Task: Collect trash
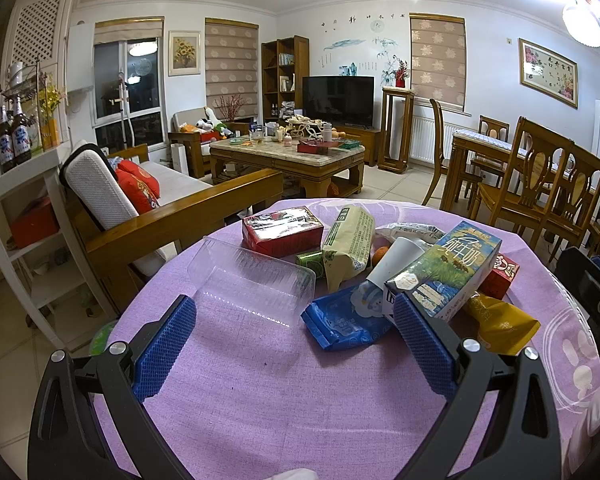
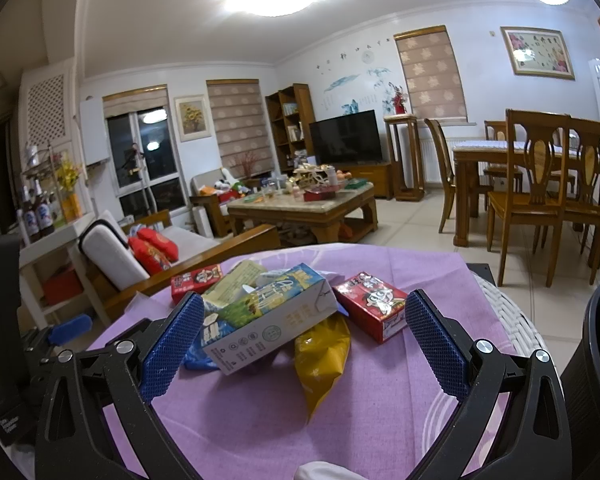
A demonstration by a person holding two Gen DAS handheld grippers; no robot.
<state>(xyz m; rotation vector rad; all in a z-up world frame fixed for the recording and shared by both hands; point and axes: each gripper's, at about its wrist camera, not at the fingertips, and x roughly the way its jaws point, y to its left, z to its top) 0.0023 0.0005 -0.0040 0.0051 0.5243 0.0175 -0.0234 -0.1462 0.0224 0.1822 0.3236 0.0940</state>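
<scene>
A pile of trash lies on a round table with a purple cloth (image 1: 260, 380). In the left wrist view I see a clear plastic tray (image 1: 252, 280), a blue wrapper (image 1: 344, 320), a milk carton (image 1: 448, 268), a red box (image 1: 282, 230), a cream packet (image 1: 350, 244) and a yellow pouch (image 1: 500, 324). My left gripper (image 1: 296, 344) is open and empty just short of the pile. In the right wrist view my right gripper (image 2: 304, 340) is open, with the milk carton (image 2: 268, 320) and yellow pouch (image 2: 322, 356) between its spread fingers, and a red box (image 2: 374, 306) beyond.
A dark bin (image 2: 596, 360) stands at the right of the table. A wooden sofa (image 1: 160, 208) is behind the table on the left, a coffee table (image 1: 288, 160) beyond it, and dining chairs (image 1: 540, 184) on the right. A white shelf (image 1: 24, 200) holds bottles.
</scene>
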